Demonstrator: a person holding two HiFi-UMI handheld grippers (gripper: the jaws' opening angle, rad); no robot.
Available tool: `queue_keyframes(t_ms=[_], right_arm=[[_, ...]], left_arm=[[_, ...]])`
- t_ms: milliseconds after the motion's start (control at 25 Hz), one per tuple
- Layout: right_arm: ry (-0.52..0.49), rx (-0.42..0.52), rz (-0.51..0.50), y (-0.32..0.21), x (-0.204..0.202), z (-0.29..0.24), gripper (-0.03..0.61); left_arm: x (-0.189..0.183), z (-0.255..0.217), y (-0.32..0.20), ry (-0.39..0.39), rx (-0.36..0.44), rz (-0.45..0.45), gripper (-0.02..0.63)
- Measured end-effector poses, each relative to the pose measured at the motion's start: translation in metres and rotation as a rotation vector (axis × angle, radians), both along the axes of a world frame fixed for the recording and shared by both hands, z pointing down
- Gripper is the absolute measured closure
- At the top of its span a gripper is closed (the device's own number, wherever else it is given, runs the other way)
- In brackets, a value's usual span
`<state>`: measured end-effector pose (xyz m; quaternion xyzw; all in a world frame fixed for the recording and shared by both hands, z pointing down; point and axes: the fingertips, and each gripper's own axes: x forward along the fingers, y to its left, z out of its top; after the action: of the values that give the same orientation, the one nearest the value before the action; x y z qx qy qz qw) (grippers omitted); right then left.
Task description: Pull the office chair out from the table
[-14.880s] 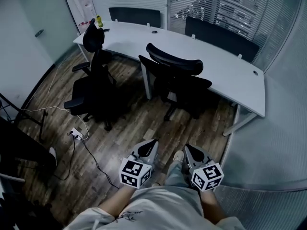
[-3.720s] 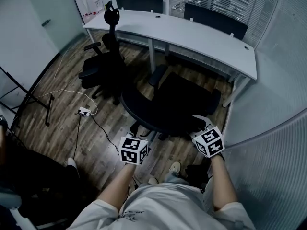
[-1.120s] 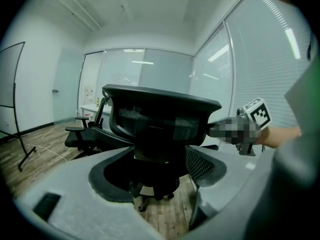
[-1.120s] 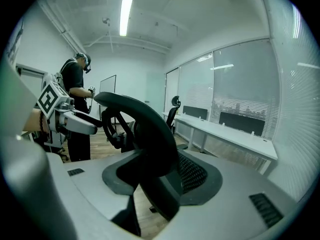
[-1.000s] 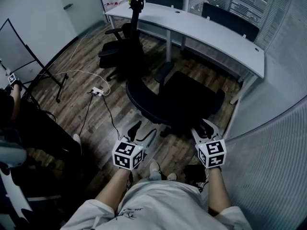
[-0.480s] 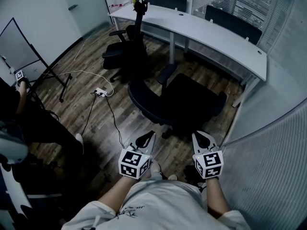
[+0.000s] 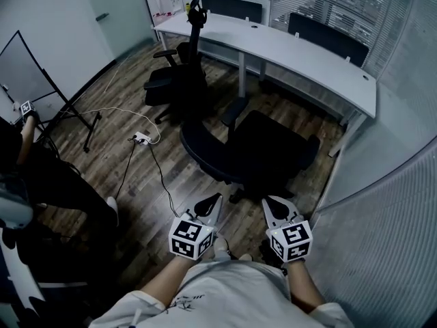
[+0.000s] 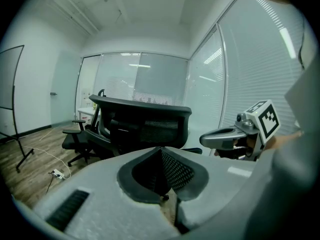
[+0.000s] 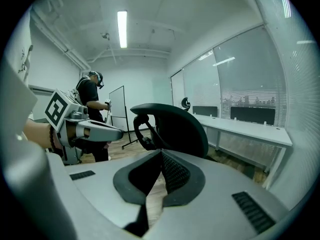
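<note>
The black office chair point(image 7: 254, 150) stands on the wood floor, away from the long white table point(image 7: 307, 52), its curved backrest point(image 7: 201, 149) toward me. My left gripper point(image 7: 210, 205) and right gripper point(image 7: 276, 209) hover side by side just short of the chair, touching nothing. Both are shut with nothing between the pads. In the left gripper view the backrest point(image 8: 142, 120) rises beyond my closed left gripper point(image 8: 161, 159), and the right gripper point(image 8: 224, 137) shows beside it. The right gripper view looks over the closed right gripper point(image 9: 161, 163) at the chair point(image 9: 175, 126) and the left gripper point(image 9: 100, 131).
A second black chair point(image 7: 179, 74) stands by the table's left end. A power strip and cables point(image 7: 142, 139) lie on the floor at left. A person point(image 7: 31, 162) and a board on a stand point(image 7: 41, 67) are at far left. A glass wall point(image 7: 396, 203) bounds the right.
Both grippers' jaws went from open at the chair's back to shut, and both drew back toward me. The right gripper shifted a little left. The chair stayed put.
</note>
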<state>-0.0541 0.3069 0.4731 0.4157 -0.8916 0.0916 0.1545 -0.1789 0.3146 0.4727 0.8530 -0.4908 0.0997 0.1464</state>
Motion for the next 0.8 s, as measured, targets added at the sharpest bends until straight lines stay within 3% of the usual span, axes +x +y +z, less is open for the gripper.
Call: queue_keyframes(t_ms=[320, 800], right_arm=[[-0.017, -0.031, -0.035, 0.007, -0.009, 0.005, 0.571], [-0.019, -0.029, -0.037, 0.005, -0.009, 0.002, 0.571]], left_arm=[[0.009, -0.003, -0.006, 0.016, 0.002, 0.019, 0.603], [0.013, 0.001, -0.006, -0.022, 0.003, 0.050, 0.603]])
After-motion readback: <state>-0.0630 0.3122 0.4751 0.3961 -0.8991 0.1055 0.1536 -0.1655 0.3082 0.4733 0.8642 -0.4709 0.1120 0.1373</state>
